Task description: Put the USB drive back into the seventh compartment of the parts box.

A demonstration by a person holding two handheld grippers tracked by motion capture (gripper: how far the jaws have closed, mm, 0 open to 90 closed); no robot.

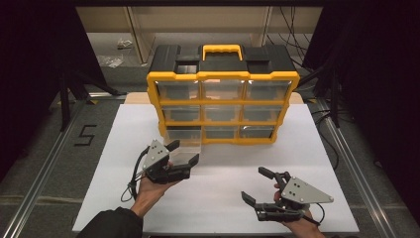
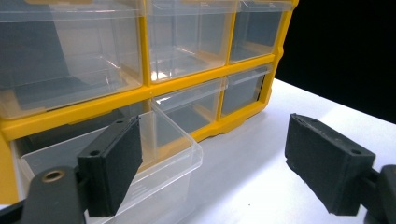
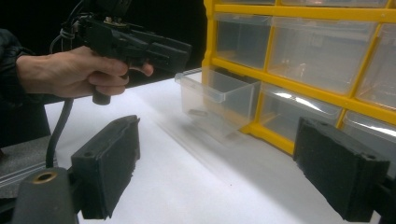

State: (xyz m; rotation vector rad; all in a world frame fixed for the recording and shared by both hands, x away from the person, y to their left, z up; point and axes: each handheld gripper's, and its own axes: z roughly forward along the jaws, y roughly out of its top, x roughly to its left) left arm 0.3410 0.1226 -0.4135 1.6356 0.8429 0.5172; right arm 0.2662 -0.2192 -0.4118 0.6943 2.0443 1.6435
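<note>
A yellow and black organizer cabinet (image 1: 223, 74) with clear drawers stands at the back of the white table (image 1: 218, 198). Its bottom-left clear drawer (image 1: 185, 148) (image 2: 154, 154) (image 3: 215, 93) is pulled out toward me. My left gripper (image 1: 185, 152) (image 2: 212, 168) is open just in front of that drawer, one jaw beside its front wall, holding nothing. My right gripper (image 1: 253, 184) (image 3: 224, 179) is open low over the table at the front right, apart from the cabinet and holding nothing. A small dark item (image 3: 197, 112) lies in the pulled-out drawer.
The cabinet's other drawers (image 1: 223, 113) are pushed in. Metal rails (image 1: 44, 163) run along both sides of the table, with a "5" marked on the floor (image 1: 85, 135) at left. Dark stands and cables (image 1: 322, 84) sit beside the cabinet.
</note>
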